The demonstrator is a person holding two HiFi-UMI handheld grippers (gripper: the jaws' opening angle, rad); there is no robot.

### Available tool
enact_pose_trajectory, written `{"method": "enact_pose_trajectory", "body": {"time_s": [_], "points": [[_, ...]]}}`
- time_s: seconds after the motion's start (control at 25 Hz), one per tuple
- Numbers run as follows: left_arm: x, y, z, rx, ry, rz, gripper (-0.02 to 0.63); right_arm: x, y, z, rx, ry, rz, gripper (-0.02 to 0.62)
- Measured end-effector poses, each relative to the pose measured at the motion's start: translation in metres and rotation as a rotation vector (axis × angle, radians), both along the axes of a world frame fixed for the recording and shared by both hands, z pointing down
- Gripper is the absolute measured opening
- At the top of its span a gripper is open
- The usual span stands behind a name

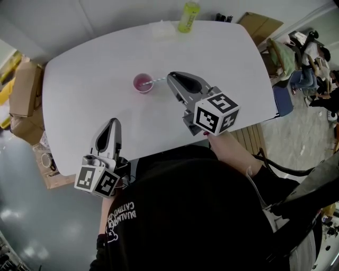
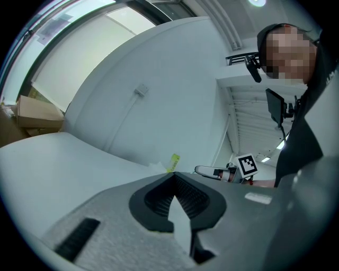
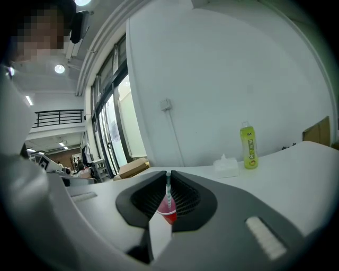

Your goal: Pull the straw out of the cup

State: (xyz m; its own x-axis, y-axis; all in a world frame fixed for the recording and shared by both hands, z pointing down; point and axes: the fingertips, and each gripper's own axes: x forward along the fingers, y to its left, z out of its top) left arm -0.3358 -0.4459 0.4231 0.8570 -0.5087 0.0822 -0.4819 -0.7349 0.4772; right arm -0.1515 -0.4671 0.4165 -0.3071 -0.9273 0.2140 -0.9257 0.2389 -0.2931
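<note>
Straw [image 3: 168, 191], striped, in round pink cup [image 3: 167, 215]

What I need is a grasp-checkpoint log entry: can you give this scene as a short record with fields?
surface: white table
cup: pink cup, upright, mid-table
straw: striped straw, lower end in the cup, leaning toward the right gripper
right gripper: jaws closed on the straw's upper end
left gripper: jaws together, nothing between them, over the table's near edge
other: yellow-green bottle at the far edge
</note>
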Motion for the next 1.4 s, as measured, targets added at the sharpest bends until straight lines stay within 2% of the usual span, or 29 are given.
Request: {"method": "enact_pose_trajectory", "body": {"time_s": [0.32,0.72,0.88,1.4], "points": [[0.006,0.008,0.002,0.014,-0.002,0.001,0.003,0.008,0.009,-0.018,0.07,-0.008,0.006,0.032],[0.044,0.032,-0.015,0.049,-0.035,-0.032,0.003,0.048,0.037,-0.045,0.162,-0.108,-0.036,0.032],[0.065,0.048,-0.023,0.056,-0.036,-0.073,0.003,0.076,0.053,-0.051,0.164,-0.142,-0.058,0.032],[0.141,0.109,-0.037,0.066,-0.038,-0.101,0.003,0.167,0.11,-0.065,0.171,-0.196,-0.046,0.032]]}}
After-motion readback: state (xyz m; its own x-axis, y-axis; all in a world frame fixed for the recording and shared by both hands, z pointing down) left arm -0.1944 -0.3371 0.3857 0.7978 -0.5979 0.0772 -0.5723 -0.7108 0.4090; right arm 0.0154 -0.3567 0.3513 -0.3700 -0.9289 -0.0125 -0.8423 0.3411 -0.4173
